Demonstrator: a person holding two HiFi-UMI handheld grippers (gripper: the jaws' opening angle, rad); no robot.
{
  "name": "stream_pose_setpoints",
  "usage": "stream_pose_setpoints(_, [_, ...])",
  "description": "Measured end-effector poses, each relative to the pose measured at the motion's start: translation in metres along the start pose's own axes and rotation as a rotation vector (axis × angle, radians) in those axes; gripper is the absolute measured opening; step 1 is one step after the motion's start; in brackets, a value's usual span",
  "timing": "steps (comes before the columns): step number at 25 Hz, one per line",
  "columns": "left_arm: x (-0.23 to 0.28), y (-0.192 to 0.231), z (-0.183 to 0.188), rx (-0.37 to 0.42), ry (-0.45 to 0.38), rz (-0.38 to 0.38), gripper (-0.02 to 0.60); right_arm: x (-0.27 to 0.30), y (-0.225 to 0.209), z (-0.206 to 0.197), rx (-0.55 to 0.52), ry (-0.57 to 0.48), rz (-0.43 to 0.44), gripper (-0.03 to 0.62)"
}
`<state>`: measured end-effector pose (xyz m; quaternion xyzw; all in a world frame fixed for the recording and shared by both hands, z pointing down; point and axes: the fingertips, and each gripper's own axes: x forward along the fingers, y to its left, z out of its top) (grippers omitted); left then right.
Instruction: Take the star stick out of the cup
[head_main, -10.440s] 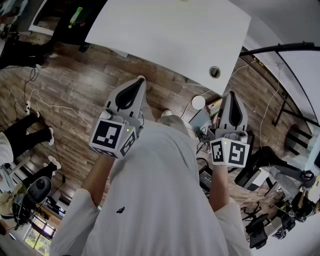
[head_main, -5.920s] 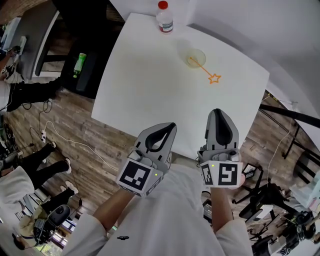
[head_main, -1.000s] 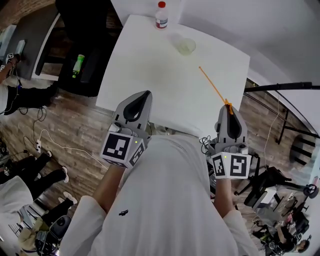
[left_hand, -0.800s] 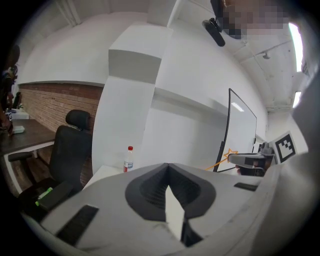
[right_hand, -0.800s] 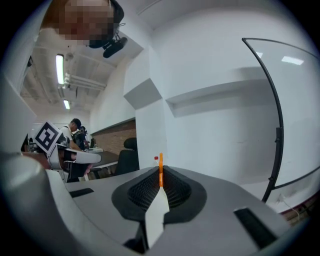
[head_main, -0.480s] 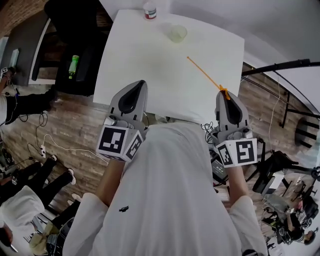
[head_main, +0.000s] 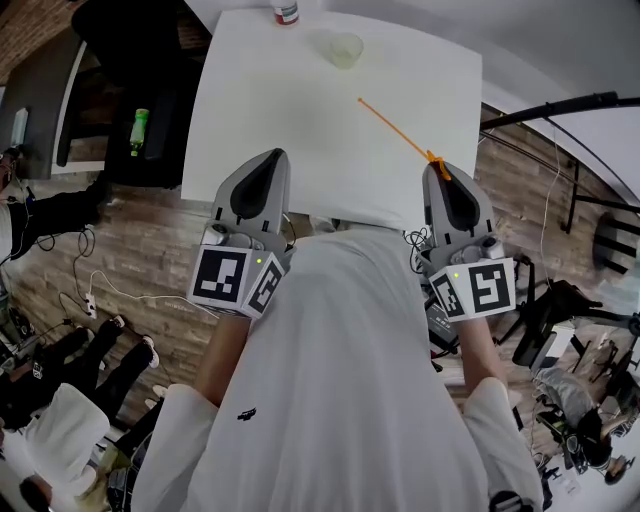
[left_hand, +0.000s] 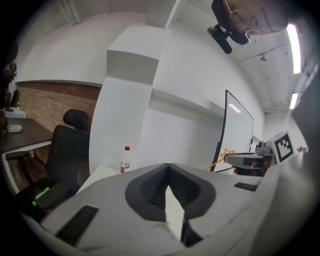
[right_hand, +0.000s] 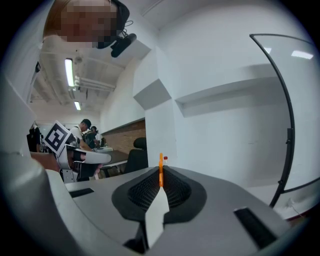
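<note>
Two grippers low in the head view, tips overlapping the near edge of the white table (head_main: 290, 110). Left gripper (head_main: 274, 154) left of centre: jaws pressed together, nothing between them. Right gripper (head_main: 433, 167) close to the table's near right corner: jaws clamped on the star stick (head_main: 395, 128) at its star end. Runs from that grip up and to the left as a thin orange line across the table top. Far tip ends short of the cup (head_main: 345, 48) and apart from it; stick fully outside the cup.

Cup upright near the far edge, top centre of frame. Bottle (head_main: 285, 12) near it on the left, cut by the top border. Bare table surface everywhere between cup and near edge, on both sides of the stick.

Along the left edge: dark office chair (head_main: 150, 60), close to the table. Beyond the right edge: black curved stand (head_main: 560, 102) over wooden floor (head_main: 130, 250).

In the right gripper view, orange stick standing up exactly at the meeting line of the pads.
</note>
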<state>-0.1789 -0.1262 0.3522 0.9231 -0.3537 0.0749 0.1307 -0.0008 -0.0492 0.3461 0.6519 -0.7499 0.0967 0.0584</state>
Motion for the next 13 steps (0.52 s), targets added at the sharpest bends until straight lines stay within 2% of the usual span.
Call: stream_pose_setpoints(13, [0.003, -0.012, -0.01, -0.003, 0.022, -0.034, 0.014, -0.001, -0.001, -0.006, 0.001, 0.016, -0.006, 0.02])
